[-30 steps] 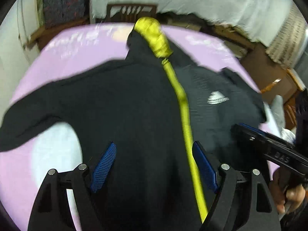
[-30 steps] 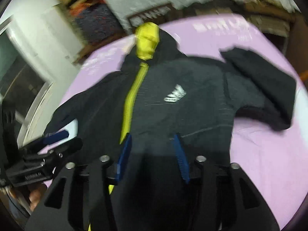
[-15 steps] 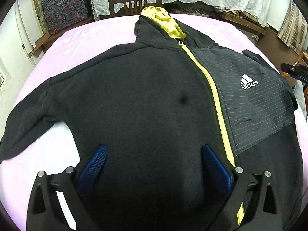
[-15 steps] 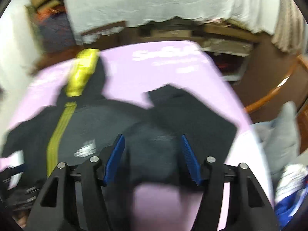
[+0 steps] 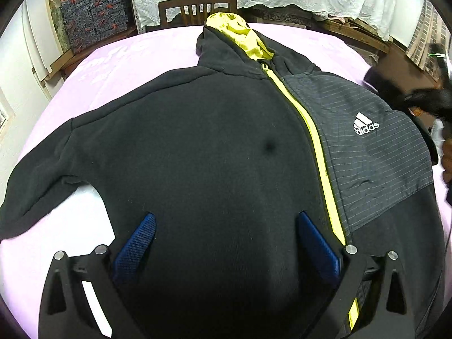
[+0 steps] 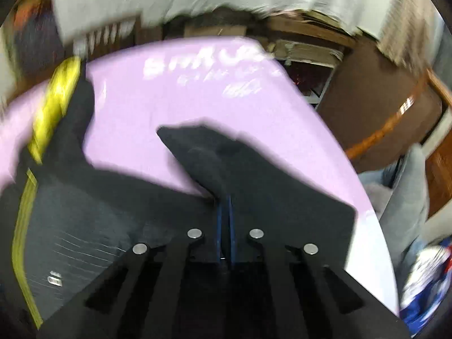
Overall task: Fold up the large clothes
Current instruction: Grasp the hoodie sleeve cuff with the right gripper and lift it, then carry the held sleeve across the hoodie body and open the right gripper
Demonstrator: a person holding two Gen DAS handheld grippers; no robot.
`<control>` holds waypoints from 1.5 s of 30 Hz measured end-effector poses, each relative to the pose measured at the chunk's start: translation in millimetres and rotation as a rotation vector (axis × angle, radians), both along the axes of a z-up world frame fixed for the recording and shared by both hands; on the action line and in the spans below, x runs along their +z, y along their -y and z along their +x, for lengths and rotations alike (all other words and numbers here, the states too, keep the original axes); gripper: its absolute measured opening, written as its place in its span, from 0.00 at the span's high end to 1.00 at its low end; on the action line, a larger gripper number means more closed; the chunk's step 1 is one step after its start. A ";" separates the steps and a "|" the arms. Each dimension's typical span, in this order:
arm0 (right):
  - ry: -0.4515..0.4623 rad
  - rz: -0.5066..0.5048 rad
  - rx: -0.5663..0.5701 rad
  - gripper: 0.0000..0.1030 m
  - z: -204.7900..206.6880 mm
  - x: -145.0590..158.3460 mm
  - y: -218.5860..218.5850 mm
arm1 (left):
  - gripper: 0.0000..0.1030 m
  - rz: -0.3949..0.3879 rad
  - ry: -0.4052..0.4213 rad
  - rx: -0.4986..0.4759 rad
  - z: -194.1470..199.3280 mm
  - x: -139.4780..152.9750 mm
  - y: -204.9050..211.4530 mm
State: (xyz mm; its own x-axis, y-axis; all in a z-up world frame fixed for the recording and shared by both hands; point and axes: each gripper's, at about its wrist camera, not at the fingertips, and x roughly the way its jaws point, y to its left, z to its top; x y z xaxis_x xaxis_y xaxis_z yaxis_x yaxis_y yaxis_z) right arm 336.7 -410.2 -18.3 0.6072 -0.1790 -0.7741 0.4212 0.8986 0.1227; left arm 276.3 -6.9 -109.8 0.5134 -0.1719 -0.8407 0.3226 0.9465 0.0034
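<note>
Right wrist: gripper (image 6: 225,220) seemingly pinching hoodie sleeve (image 6: 226,163).

**Lilac surface under a black hoodie**

A lilac-covered surface (image 5: 118,56) carries a black zip hoodie (image 5: 197,147) laid flat, front up, its hood with yellow lining (image 5: 240,36) toward the far edge. One sleeve (image 5: 42,186) stretches out along the near left. Pale blurred lettering (image 6: 209,62) marks the far part of the cover.
</note>
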 end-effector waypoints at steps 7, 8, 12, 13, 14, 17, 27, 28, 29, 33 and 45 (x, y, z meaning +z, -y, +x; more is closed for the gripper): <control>0.182 0.251 -0.347 0.96 -132.2 -4.6 149.3 | 0.03 0.001 0.000 0.000 0.1 0.0 0.0; 0.174 0.266 -0.385 0.96 -148.3 -13.8 165.3 | 0.03 0.001 0.000 0.000 0.1 0.0 0.0; 0.179 0.476 -0.442 0.96 -185.5 -53.8 207.0 | 0.03 0.000 0.001 0.000 0.0 0.2 -0.2; 0.161 0.516 -0.444 0.96 -187.7 -64.2 212.2 | 0.03 0.000 0.001 0.000 0.3 0.3 -0.6; 0.137 0.534 -0.444 0.96 -188.8 -72.4 214.6 | 0.03 -0.001 0.002 -0.001 0.2 0.4 -1.0; 0.150 0.551 -0.433 0.95 -194.2 -76.1 214.3 | 0.03 -0.002 0.004 -0.002 -0.9 0.5 -2.1; 0.214 0.452 -0.361 0.66 -186.2 -19.3 170.6 | 0.03 0.002 0.006 0.000 -1.1 0.4 -1.2; 0.194 0.420 -0.328 0.57 -177.7 -13.5 164.5 | 0.03 0.002 0.006 0.000 -1.1 0.5 -1.1; 0.169 0.399 -0.319 0.54 -171.3 -12.3 162.4 | 0.03 0.002 0.006 0.000 -1.1 0.6 -1.1; 0.120 0.515 -0.401 0.53 -164.3 -42.7 184.4 | 0.03 0.002 0.006 0.000 -1.1 0.5 -1.0; 0.317 0.548 -0.372 0.95 -119.9 -37.2 198.7 | 0.03 0.001 0.005 0.000 -0.7 0.2 -0.8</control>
State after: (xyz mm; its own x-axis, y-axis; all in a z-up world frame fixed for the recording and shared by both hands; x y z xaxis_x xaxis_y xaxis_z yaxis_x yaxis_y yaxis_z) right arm 216.9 -608.9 -55.5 0.7916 -0.0547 -0.6086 0.5560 0.4778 0.6802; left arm 275.6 -6.1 -109.6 0.5181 -0.1706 -0.8381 0.3223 0.9466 0.0066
